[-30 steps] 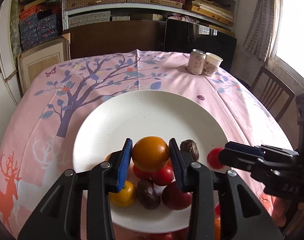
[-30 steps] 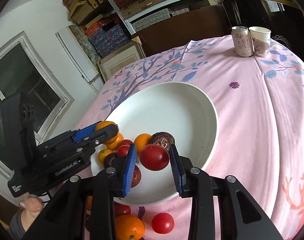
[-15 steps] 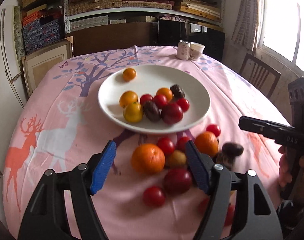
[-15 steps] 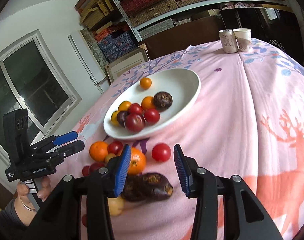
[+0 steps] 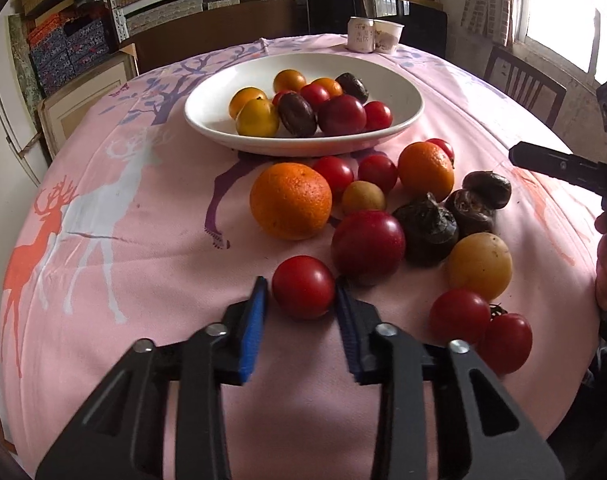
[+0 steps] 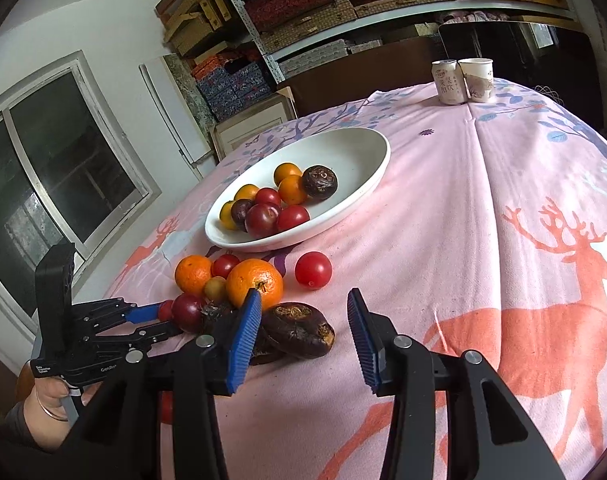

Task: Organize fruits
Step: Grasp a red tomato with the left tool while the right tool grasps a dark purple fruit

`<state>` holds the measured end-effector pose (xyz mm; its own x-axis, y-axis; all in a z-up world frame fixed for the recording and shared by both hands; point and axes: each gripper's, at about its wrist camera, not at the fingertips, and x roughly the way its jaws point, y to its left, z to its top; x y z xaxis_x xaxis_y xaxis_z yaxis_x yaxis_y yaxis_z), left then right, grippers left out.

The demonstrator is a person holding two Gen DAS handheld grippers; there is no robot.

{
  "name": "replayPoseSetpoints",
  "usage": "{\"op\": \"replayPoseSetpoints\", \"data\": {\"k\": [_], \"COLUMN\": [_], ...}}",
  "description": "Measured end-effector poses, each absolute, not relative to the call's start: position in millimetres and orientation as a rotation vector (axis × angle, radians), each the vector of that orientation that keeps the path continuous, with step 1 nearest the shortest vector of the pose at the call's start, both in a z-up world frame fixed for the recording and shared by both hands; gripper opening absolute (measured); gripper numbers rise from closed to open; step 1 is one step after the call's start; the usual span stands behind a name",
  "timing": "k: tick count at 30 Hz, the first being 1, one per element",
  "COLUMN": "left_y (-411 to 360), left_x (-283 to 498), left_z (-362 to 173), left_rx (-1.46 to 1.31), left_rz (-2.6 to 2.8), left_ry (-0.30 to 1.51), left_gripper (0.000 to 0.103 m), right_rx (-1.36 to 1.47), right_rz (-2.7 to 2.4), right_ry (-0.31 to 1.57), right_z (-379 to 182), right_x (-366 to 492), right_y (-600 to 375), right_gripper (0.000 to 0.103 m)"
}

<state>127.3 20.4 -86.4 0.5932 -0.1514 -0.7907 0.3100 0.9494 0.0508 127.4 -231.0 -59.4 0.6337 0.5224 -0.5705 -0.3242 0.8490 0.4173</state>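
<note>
A white plate holds several tomatoes, small oranges and dark passion fruits. More fruit lies loose on the pink cloth in front of it: two oranges, tomatoes, yellow fruits and dark fruits. My left gripper is closed around a red tomato that rests on the cloth, its pads touching both sides. It also shows in the right wrist view. My right gripper is open and empty just above the cloth, with a wrinkled dark passion fruit between its fingers near the left pad.
A drink can and a paper cup stand at the table's far edge. A wooden chair stands to the right. Shelves with boxes fill the back wall. A lone tomato lies right of the pile.
Both grippers let go of their fruit on the plate and drew back to the loose pile. My left gripper has lowered and shut on a red tomato; my right has lowered beside the dark fruit.
</note>
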Motion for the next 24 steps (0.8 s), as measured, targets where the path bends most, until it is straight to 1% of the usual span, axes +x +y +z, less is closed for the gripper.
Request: {"op": "replayPoseSetpoints", "data": {"k": [2, 5, 7, 13, 18, 21, 22, 23, 24], "left_y": [17, 20, 24, 27, 27, 28, 28, 29, 28], "left_x": [123, 106, 100, 104, 102, 103, 103, 103, 103], "left_z": [-85, -71, -67, -64, -63, -63, -63, -63, -63], "left_rx": [0.205, 0.181, 0.159, 0.129, 0.136, 0.129, 0.125, 0.123, 0.121], "left_rz": [-0.275, -0.309, -0.315, -0.3, -0.302, -0.304, -0.303, -0.303, -0.303], "left_ry": [0.873, 0.758, 0.716, 0.733, 0.726, 0.726, 0.725, 0.724, 0.723], "left_gripper": [0.029, 0.029, 0.029, 0.029, 0.029, 0.029, 0.029, 0.029, 0.029], "right_rx": [0.294, 0.305, 0.298, 0.194, 0.212, 0.223, 0.227, 0.234, 0.23], "right_rz": [0.498, 0.508, 0.524, 0.541, 0.519, 0.524, 0.527, 0.536, 0.534], "right_ry": [0.741, 0.742, 0.748, 0.847, 0.927, 0.94, 0.939, 0.933, 0.919], "right_z": [-60, -60, -61, -69, -79, -81, -81, -81, -80], "right_x": [128, 128, 127, 133, 143, 146, 146, 146, 144], "right_y": [-231, -233, -232, -210, -208, -207, -207, -208, -208], "right_gripper": [0.045, 0.045, 0.045, 0.045, 0.049, 0.05, 0.048, 0.043, 0.043]}}
